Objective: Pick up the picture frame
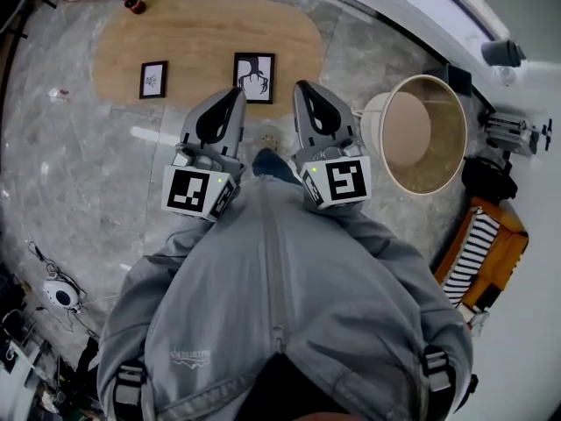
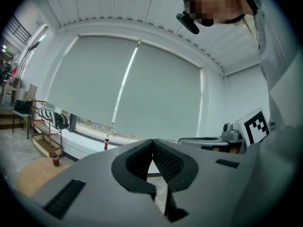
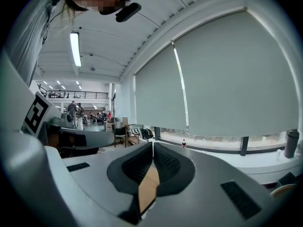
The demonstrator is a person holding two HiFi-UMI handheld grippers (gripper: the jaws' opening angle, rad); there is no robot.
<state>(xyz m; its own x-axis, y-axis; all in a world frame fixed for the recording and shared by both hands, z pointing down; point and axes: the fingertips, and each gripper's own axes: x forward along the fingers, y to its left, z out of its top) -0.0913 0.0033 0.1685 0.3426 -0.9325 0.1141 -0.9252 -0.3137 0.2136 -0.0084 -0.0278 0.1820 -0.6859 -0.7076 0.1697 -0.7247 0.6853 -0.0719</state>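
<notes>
Black rectangular picture frame (image 1: 254, 77), dark figure printed on white, long axis pointed away. Left gripper (image 1: 235, 93) and right gripper (image 1: 303, 86) held closed, empty.

surface: oval wooden board (image 1: 202, 42) | on it: small picture frame (image 1: 153, 79), larger picture frame (image 1: 254, 76), apart

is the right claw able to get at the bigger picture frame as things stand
Probably yes, after a reach: nothing stands between the right claw and the bigger picture frame on the wooden surface. But its jaws are shut, so it must open first.
</notes>
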